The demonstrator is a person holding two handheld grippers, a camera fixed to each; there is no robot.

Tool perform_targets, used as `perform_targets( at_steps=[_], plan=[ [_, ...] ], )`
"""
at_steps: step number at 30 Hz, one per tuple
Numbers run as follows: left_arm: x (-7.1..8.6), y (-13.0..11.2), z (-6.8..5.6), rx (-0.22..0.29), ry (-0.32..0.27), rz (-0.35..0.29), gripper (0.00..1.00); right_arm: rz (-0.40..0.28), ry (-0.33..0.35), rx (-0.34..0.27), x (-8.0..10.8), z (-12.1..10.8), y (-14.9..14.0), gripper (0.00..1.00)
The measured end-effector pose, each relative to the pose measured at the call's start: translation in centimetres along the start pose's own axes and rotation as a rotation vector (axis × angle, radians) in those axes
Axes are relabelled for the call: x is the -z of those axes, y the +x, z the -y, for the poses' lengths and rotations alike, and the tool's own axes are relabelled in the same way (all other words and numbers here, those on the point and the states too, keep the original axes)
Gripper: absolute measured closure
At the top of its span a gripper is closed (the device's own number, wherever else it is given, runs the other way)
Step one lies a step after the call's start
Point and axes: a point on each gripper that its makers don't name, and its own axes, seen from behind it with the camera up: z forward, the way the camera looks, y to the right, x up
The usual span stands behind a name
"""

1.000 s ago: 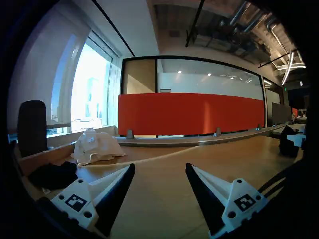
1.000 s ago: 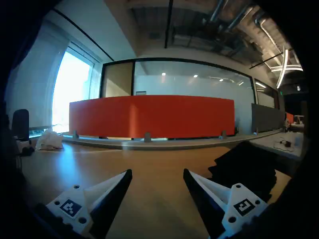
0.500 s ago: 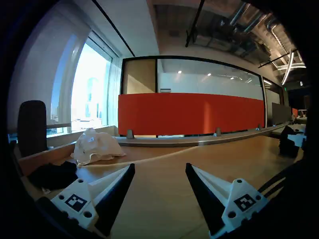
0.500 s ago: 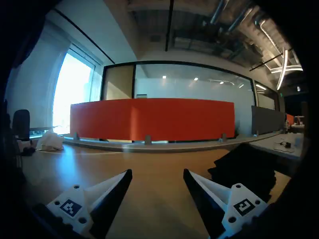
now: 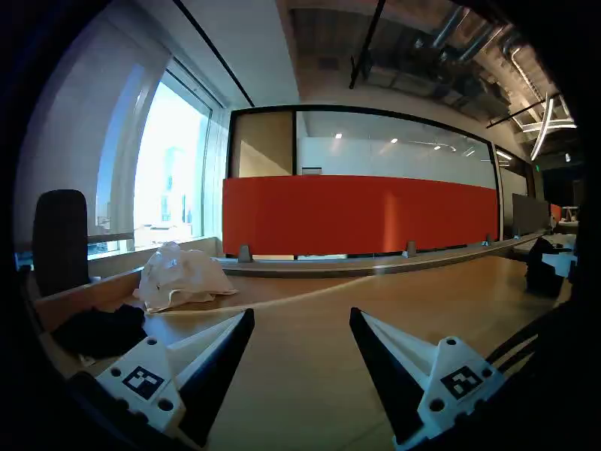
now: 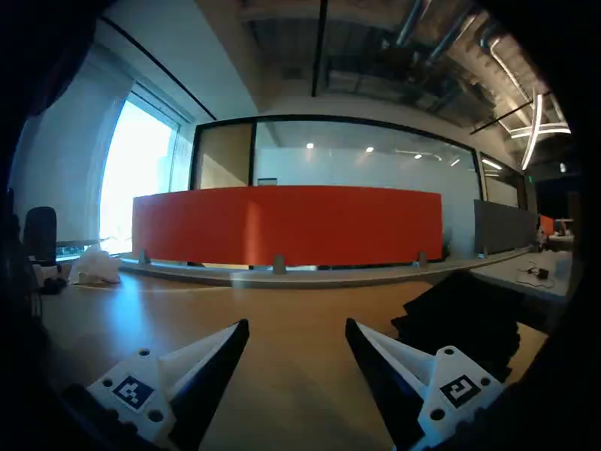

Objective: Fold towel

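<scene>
Progress on the fold looks to us like none so far. We hold the left gripper (image 5: 300,311) and the right gripper (image 6: 297,322) low over the wooden surface (image 5: 315,376), the fingers of both spread wide with nothing between them. The white towel (image 5: 180,278) lies in a crumpled heap well ahead and off to the left, on the window side, touched by neither gripper. A dark stack of cloth (image 6: 462,323) sits near the right gripper; we cannot tell whether it is finished folding. Reaching, spreading flat and folding are all left to do.
</scene>
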Motion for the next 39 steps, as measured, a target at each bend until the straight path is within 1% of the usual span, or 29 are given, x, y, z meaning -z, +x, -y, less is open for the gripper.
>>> perform_targets(
  at_steps=[39],
  plan=[
    [0.18, 0.38, 0.19, -0.001, 0.000, 0.002, 0.06, 0.001, 0.000, 0.000, 0.04, 0.08, -0.05, 0.00]
  ],
)
